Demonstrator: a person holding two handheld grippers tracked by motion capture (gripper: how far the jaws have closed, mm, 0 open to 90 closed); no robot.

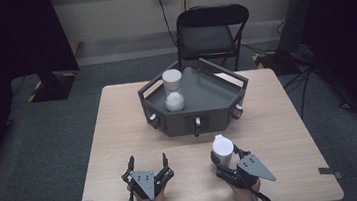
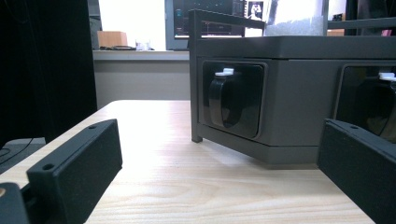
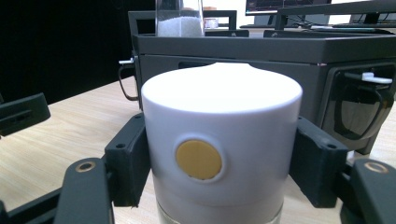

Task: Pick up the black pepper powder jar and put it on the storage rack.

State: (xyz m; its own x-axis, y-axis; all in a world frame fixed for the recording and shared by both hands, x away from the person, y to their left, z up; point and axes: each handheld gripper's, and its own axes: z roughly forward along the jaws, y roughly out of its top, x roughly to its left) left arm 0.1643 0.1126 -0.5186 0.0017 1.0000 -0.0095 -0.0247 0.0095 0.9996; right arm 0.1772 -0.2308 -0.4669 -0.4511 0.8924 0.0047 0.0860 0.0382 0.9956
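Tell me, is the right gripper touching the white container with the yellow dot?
Touching. In the right gripper view, both black pads of the right gripper press flush against the sides of the white container, with no gap showing.

The cup (image 3: pixel 222 140) is white with a round yellow dot (like a button). The tray (image 1: pixel 216 96) is dark grey. The table (image 1: pixel 120 137) is light wood with thin stripes. The chair (image 1: pixel 210 37) is black.

Black folding chair (image 1: pixel 212 34) on grey carpet (image 1: pixel 45 144)
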